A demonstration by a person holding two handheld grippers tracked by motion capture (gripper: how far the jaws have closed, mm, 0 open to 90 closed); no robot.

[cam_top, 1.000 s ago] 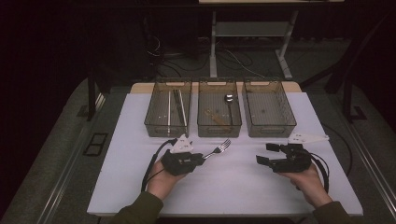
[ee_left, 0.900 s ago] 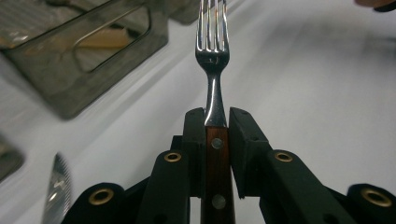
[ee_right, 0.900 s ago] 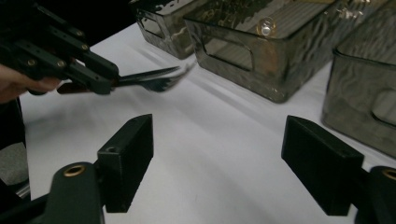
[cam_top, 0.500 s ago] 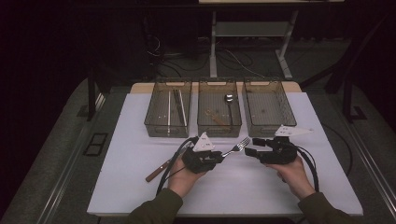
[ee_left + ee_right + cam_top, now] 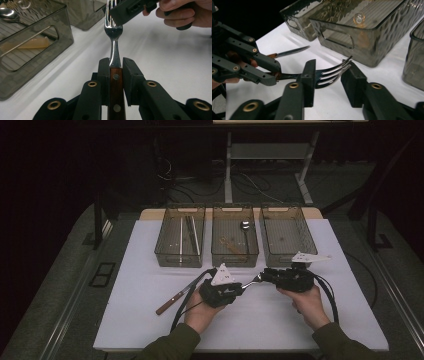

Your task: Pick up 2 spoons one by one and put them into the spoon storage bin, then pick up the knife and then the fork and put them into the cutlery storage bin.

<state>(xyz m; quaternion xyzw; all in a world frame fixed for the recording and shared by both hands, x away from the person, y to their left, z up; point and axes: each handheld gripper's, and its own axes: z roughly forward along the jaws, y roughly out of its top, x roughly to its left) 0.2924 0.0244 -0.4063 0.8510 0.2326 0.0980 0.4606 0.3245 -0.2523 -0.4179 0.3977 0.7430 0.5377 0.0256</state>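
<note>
A fork with a wooden handle point(image 5: 115, 90) and steel tines point(image 5: 113, 32) is held level over the white table. My left gripper point(image 5: 115, 63) is shut on the handle just below the neck; in the high view it point(image 5: 243, 287) points right. My right gripper point(image 5: 329, 75) faces it from the right point(image 5: 265, 276). The fork's tines point(image 5: 332, 72) lie between its jaws, which have just been closing. A gap still shows beside the tines, and I see no pad pressing on them.
Three smoked-plastic bins stand in a row at the back: left point(image 5: 165, 252), middle point(image 5: 235, 256), right point(image 5: 287, 257). A spoon point(image 5: 245, 225) lies in the middle one. A wooden-handled knife point(image 5: 172, 298) lies on the table left of my left hand.
Both hands came together at the table's middle. The left gripper carried the fork to the right, and the right gripper moved left onto the tines with its jaws narrowing.
</note>
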